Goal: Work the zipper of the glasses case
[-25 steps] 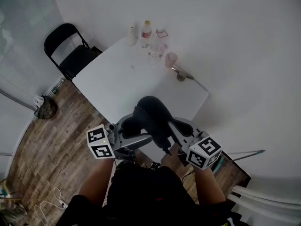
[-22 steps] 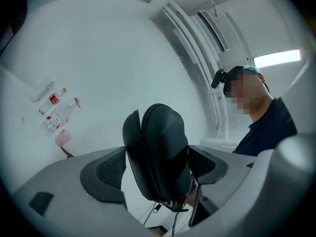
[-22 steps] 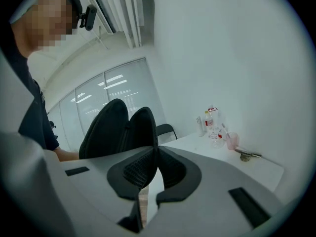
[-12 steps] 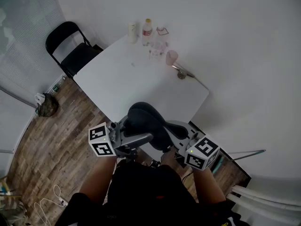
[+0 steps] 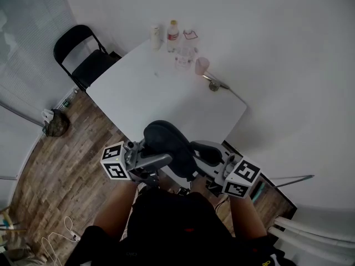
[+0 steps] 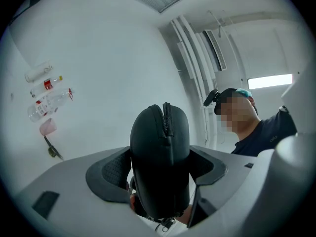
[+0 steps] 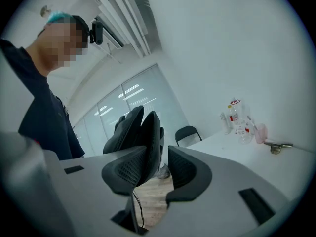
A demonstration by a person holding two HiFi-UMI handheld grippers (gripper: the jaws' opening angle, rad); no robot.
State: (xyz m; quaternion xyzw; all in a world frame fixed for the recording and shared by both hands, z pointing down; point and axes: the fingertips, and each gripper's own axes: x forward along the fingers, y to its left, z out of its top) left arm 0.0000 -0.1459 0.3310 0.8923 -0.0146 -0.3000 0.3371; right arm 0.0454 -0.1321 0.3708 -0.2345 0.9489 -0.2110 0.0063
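The black glasses case [image 5: 165, 140] is held up in the air over the person's lap. My left gripper [image 5: 161, 160] grips it across its width, and its jaws are closing a little more. In the left gripper view the case [image 6: 160, 152] fills the gap between both pads of the left gripper [image 6: 160, 174]. The zipper [image 6: 166, 116] runs up the case's top seam. My right gripper [image 5: 198, 154] is at the case's right end with its jaws opening. In the right gripper view the case [image 7: 149, 132] lies against the left pad, and the right gripper [image 7: 161, 168] shows a gap beside it.
A white table [image 5: 138, 101] stands ahead with bottles [image 5: 173, 37], a pink cup [image 5: 202, 66] and a small tool [image 5: 213, 85] at its far corner. A black folding chair [image 5: 83, 60] stands to its left on the wooden floor [image 5: 61, 165].
The case and my left gripper have moved left and a little nearer the person. My right gripper's jaws have parted at the case's right end.
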